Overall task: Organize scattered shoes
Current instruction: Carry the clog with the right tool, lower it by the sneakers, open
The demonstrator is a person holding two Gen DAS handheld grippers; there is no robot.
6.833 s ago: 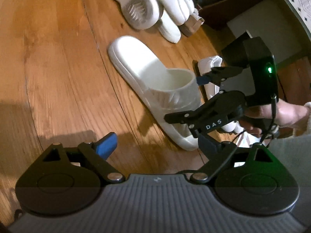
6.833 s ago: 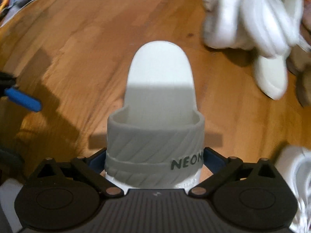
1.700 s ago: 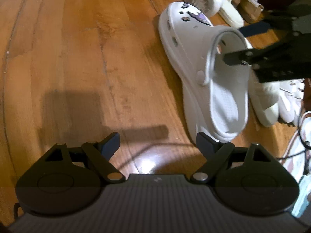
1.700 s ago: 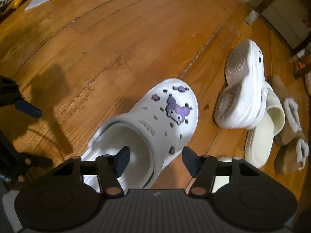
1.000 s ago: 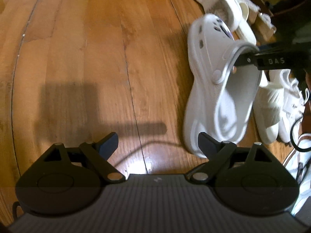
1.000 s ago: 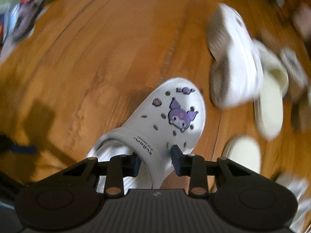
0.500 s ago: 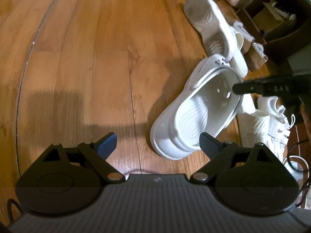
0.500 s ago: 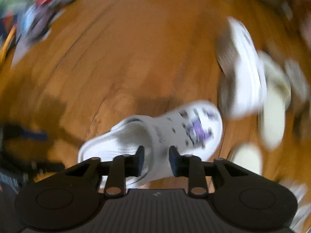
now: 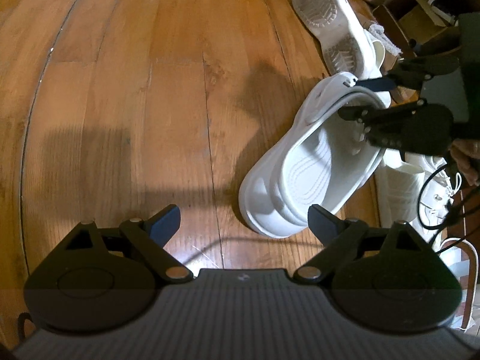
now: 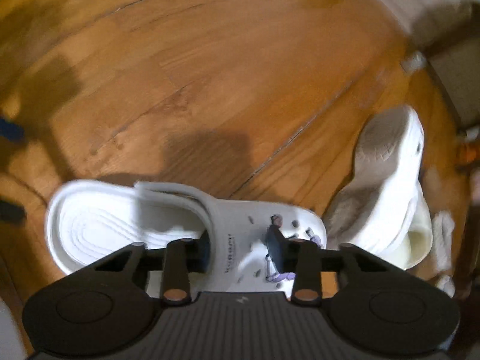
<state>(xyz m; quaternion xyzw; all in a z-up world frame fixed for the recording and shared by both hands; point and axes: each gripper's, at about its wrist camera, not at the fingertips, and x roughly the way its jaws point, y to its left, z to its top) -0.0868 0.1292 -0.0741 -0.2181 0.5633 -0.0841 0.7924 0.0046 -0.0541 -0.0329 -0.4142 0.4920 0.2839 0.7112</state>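
A white clog [image 9: 306, 174] with purple charms lies tipped on its side on the wooden floor, its footbed facing me in the left wrist view. My right gripper [image 9: 360, 99] has the clog's front upper between its pads, one pad inside the opening and one on the charm-covered top. In the right wrist view the clog [image 10: 99, 225] lies crosswise under that gripper [image 10: 240, 247], whose jaws are closing on it. My left gripper [image 9: 244, 220] stands open just in front of the clog's heel, holding nothing.
An upturned white clog [image 9: 327, 27] lies beyond, seen also in the right wrist view [image 10: 387, 180] on a cream slipper [image 10: 417, 240]. A white slide [image 9: 399, 186] and a white sneaker [image 9: 441, 192] lie to the right. A hand [image 9: 468, 156] holds the right gripper.
The right gripper took the clog by its upper and rolled it from upright onto its side, shifting it right. The left gripper stayed open and almost still.
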